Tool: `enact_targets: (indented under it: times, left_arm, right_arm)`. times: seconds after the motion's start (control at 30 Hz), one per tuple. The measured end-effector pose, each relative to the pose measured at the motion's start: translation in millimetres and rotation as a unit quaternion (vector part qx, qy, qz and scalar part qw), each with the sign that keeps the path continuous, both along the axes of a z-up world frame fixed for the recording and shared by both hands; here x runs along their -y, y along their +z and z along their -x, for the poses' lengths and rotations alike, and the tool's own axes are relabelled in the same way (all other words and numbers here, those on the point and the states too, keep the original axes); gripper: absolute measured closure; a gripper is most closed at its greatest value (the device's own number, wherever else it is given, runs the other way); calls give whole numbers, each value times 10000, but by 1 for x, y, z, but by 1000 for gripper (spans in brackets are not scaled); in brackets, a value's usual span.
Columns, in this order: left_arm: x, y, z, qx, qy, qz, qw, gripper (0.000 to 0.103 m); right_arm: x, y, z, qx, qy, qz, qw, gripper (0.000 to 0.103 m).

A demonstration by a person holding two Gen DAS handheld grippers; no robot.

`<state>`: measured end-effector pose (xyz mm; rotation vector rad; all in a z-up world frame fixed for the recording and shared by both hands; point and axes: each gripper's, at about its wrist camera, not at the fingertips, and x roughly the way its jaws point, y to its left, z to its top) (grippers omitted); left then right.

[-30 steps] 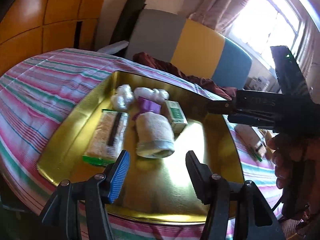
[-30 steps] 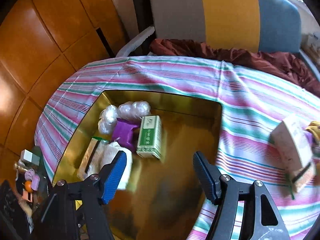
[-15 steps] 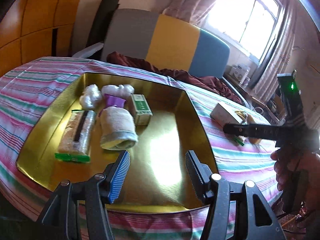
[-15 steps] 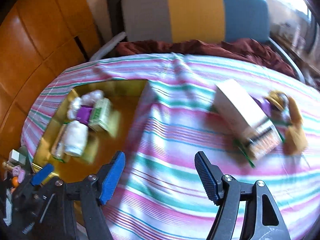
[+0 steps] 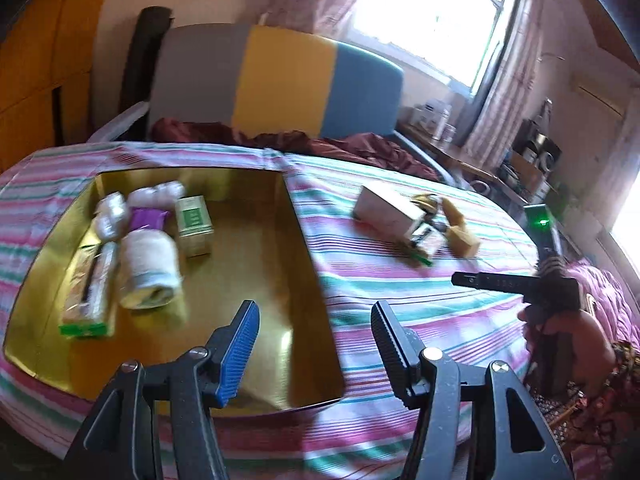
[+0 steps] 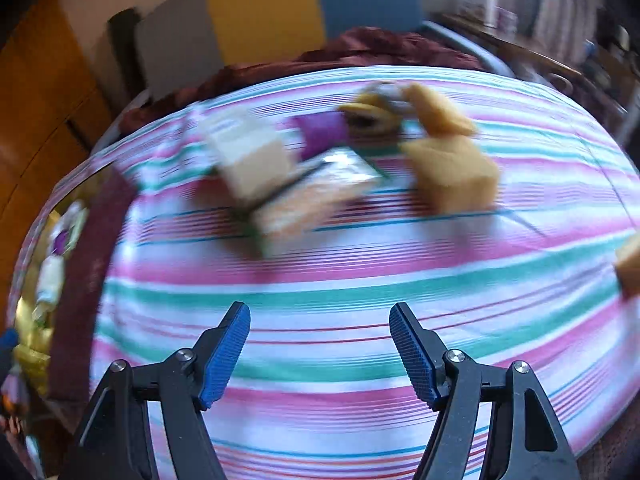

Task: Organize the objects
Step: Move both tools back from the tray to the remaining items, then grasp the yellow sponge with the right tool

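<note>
The left wrist view alone shows the gold tray (image 5: 256, 360) clearly, with a rolled towel (image 5: 150, 268) and green box (image 5: 194, 220) inside. The right wrist view, blurred, shows a white box (image 6: 244, 152) and yellow sponges (image 6: 452, 168) on the striped desk (image 6: 320, 280). The left gripper (image 5: 316, 344) and right gripper (image 6: 320, 348) both stand wide and empty.

Black clamp-style left gripper (image 5: 314, 344) with blue ribbed fingers (image 5: 239, 346) and silver screws.

A table under a pink, green and white striped cloth (image 5: 400, 280) lies below my tongs. Left of my left tongs sits a gold tray (image 5: 260, 280). Beyond my right tongs lie a white box (image 6: 244, 152), a clear packet (image 6: 320, 188) and tan sponges (image 6: 452, 172).
</note>
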<state>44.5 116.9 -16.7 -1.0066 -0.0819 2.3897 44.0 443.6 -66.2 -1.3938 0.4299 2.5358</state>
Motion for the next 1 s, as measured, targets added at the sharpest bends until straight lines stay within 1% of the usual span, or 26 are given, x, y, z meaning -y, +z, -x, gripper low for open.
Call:
enact_targets:
  times: [0.1,0.27,0.37,0.43,0.47,0.53,0.6,0.67,0.7,0.8,0.83,0.9,0.97,1.0]
  left_arm:
    - [-19,3,-2,-18,-216,66,9997,44]
    - [-49,5,-9,-73,-543,262,9982,44]
    - [-61,3,-12,-39,-665,325,9972,44]
    - [-67,1,-15,-19,-731,379,9966,44]
    - [-69,1,-17,-7,-763,404,9963,44]
    - [-71,0,-20,-13,-813,470,9956,44]
    - [-71,0,-23,-46,-817,530,9952,44]
    - [-67,0,-23,-39,-783,558,9954,44]
    - [-66,0,-23,-30,-768,567,9954,44]
    - [-65,1,-23,-10,-726,559,9958,44]
    - [-65,1,-23,-17,-713,567,9958,44]
    - [-66,1,-23,-10,-712,557,9959,44]
    - [-69,-1,-21,24,-728,552,9958,44]
    - [-70,-2,-20,52,-737,544,9958,44]
  right_arm:
    - [-31,-2,-5,-72,-359,-34,9993,30]
    - [-60,0,-1,-205,-635,89,9977,30]
    - [-58,1,14,-317,-697,317,9966,30]
    - [-51,2,30,-420,-767,495,9949,27]
    - [-46,3,38,-426,-814,519,9944,23]
    - [-35,2,56,-382,-899,494,9940,23]
    - [-21,2,74,-399,-882,442,9943,23]
    - [-12,1,87,-317,-846,330,9954,23]
    - [-6,-3,95,-223,-789,286,9962,23]
    - [2,-12,101,80,-664,125,9977,22]
    - [4,-14,98,99,-582,83,9982,22]
    - [8,-13,84,123,-378,-158,9991,22]
    - [4,-12,69,140,-235,-177,9995,22]
    - [0,-11,59,108,-180,-102,9997,22]
